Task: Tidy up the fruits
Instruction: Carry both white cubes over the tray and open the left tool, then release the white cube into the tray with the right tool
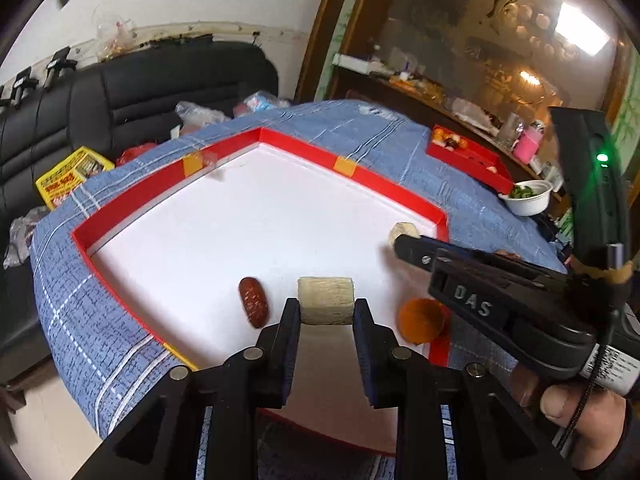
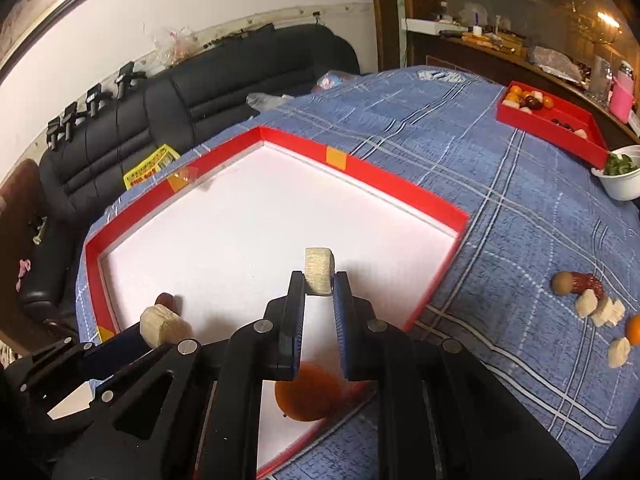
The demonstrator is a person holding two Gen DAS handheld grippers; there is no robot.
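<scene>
Evidently both grippers are carrying pale banana-like chunks over the red-walled tray (image 1: 400, 192): the left gripper (image 1: 326, 312), jaws narrowly parted, is bracketing a wide chunk (image 1: 326, 300) at its cut ends, though firm pad contact is unclear, while the right gripper (image 2: 319, 284), nearly closed, is pinching a narrow chunk (image 2: 319, 270). Judging by appearance, each piece is handling as light, soft and bruisable, favouring gentle pressure across the flat faces.

Orange (image 2: 308, 394) — half-hidden behind fingers (image 2: 294, 320)
</scene>
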